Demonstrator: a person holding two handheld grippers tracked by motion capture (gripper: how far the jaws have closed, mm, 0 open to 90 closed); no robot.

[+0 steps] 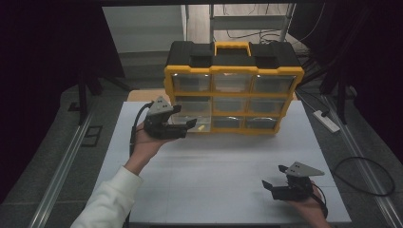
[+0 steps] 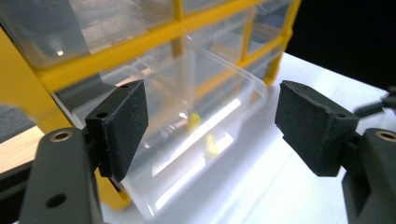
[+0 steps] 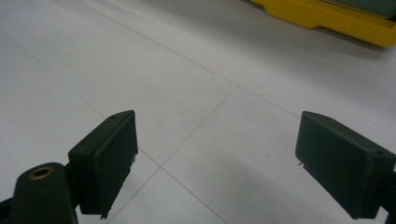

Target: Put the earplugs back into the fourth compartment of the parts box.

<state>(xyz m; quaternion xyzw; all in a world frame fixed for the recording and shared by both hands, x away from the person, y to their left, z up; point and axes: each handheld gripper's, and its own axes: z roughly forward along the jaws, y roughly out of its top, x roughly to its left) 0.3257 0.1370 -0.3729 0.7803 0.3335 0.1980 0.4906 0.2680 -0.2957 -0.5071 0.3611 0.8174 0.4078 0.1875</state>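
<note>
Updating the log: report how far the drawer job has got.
Done: the bottom-left clear drawer of the yellow organiser is pulled out, small yellow pieces inside. In hand: the left tool is open at that drawer, gripping nothing. Left: the right tool rests open on the white table, idle.

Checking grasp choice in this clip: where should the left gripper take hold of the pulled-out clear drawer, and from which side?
Probably the clear drawer's front wall, approached from the front of the yellow organizer. The drawer sticks out of the bottom-left slot, so its thin front wall is the exposed part, and the left gripper already faces it, open. Small yellow pieces lie inside; keep it level.
</note>
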